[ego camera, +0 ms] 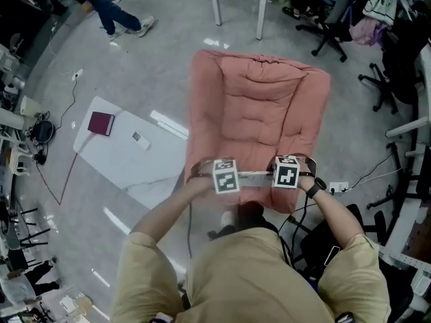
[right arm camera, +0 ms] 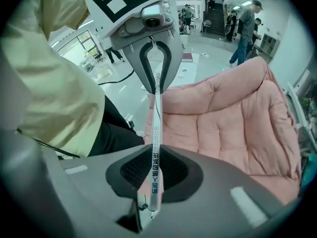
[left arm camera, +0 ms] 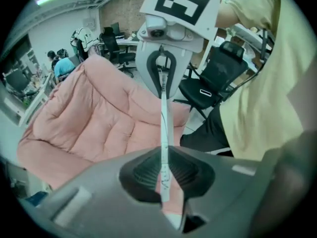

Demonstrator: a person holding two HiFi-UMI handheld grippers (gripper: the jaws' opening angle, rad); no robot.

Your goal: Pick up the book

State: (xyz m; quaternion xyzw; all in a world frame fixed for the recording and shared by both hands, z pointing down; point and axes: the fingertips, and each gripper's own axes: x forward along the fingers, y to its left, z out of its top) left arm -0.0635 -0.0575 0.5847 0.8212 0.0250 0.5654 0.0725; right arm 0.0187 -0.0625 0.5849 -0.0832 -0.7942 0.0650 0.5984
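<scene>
Book (ego camera: 256,174) hangs at lower centre, left hand-held gripper (left arm camera: 163,180) and right hand-held gripper (right arm camera: 154,177) each clamping one end to keep it level.

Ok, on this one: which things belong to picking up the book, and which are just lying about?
Part of the job:
- thin book, clamped edge-on at both ends
- left gripper, shut on it
- right gripper, shut on it

Just lying about:
- pink cushioned seat
- maroon book on the white board
- black office chair
</scene>
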